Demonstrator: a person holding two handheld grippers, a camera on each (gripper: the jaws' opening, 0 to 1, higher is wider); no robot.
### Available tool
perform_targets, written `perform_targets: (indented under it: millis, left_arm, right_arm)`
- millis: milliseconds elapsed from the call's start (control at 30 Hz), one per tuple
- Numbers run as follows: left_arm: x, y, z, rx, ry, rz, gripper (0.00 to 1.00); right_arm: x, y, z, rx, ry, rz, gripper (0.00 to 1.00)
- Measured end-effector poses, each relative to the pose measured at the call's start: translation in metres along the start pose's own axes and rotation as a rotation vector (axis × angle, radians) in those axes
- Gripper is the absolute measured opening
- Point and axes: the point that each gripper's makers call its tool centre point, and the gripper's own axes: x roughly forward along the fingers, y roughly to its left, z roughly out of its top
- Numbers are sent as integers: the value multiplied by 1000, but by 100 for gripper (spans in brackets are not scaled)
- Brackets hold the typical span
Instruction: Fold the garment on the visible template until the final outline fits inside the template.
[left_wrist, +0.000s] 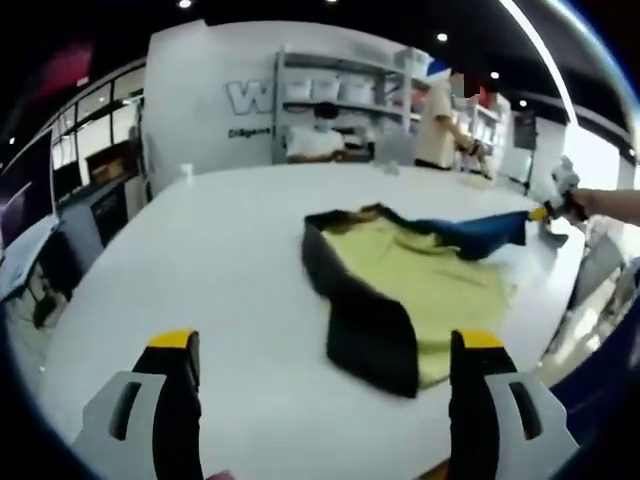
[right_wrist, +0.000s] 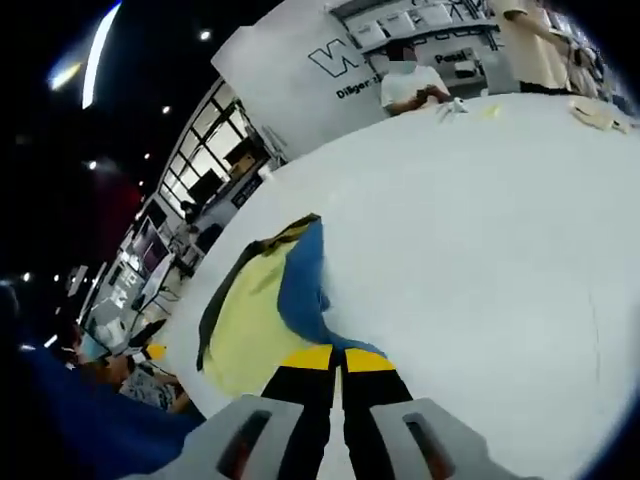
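One garment (left_wrist: 420, 290) lies on the table (left_wrist: 200, 290); right gripper (right_wrist: 337, 358) clamps its blue sleeve, left gripper (left_wrist: 325, 345) spread, apparently empty

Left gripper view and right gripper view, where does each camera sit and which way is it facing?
Left gripper view: rides the left tongs, open above the white table, facing the garment; the right tongs and a hand enter at right.
Right gripper view: rides the right tongs, shut on the garment's blue sleeve, looking across the table.
Shared: garment, table, shelving wall.
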Motion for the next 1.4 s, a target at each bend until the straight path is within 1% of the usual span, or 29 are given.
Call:
perform_targets:
  millis: [67, 100, 133, 167, 200, 233, 267, 400, 433, 467, 500, 567, 733, 767, 933, 1067, 1133, 1200, 1233, 1267, 1300, 1333, 1367, 1400]
  left_arm:
    - [0, -2, -1, -2, 2, 4, 99]
    - [0, -7, -1, -5, 3, 7, 99]
    - [0, -9, -1, -6, 4, 8, 99]
    - [-1, -11, -2, -6, 5, 10, 99]
    - [0, -10, -2, -4, 6, 13, 99]
    - [0, -13, -2, -2, 7, 14, 99]
    - [0, -14, -3, -2, 9, 15, 99]
    - [-1, -20, -2, -7, 10, 24, 99]
    - [0, -19, -2, -7, 9, 27, 99]
    - [0, -19, -2, -7, 10, 29, 99]
    - [1, -23, -2, -7, 10, 32, 99]
    - [2, -27, -1, -7, 12, 38, 99]
    - [1, -30, -2, -14, 15, 50, 99]
    - [1, -31, -3, -16, 17, 58, 99]
    - [-2, -38, -5, -30, 21, 85, 99]
    - [-3, -38, -6, -40, 22, 99, 99]
    - [-3, -40, -6, -46, 20, 108, 99]
    - [-3, -42, -7, -49, 22, 114, 99]
    - [-3, -42, -8, -52, 22, 117, 99]
    - [-3, -43, -8, -55, 22, 118, 99]
    - [-3, -44, -9, -58, 21, 118, 99]
    - [-3, -44, -9, -60, 21, 119, 99]
    - [-3, -44, -9, -59, 21, 120, 99]
    - [-3, -44, -9, -59, 21, 121, 99]
  right_arm:
    - [-3, -6, 4, 1, -6, -4, 0]
    - [-6, -17, 12, 12, -21, -9, 0]
    - [-8, -20, 15, 19, -30, -14, 0]
    - [-10, -22, 19, 24, -49, -18, 0]
    - [-12, -27, 25, 47, -70, -24, 0]
    - [-14, -34, 30, 67, -88, -33, 0]
    - [-16, -35, 32, 71, -97, -37, 0]
    - [-21, -52, 39, 106, -114, -57, 0]
    - [-21, -55, 40, 116, -117, -59, 0]
    - [-21, -63, 43, 129, -119, -58, 0]
    - [-21, -69, 46, 145, -123, -57, 0]
    - [-19, -79, 46, 164, -118, -63, 0]
    - [-13, -97, 46, 187, -99, -83, 0]
    - [-11, -106, 48, 194, -92, -91, 0]
    - [-4, -128, 49, 219, -66, -112, 0]
    - [-4, -143, 52, 241, -66, -134, 0]
    - [-4, -149, 53, 244, -60, -136, 0]
    - [-4, -157, 52, 223, -42, -150, 0]
    - [-6, -164, 51, 175, -33, -187, 0]
    - [-7, -173, 53, 138, -38, -219, 0]
    - [-10, -183, 58, 83, -59, -274, 0]
    - [-12, -189, 61, 60, -79, -307, 0]
    - [-15, -193, 65, 64, -101, -330, 3]
    - [-17, -194, 65, 71, -112, -328, 7]
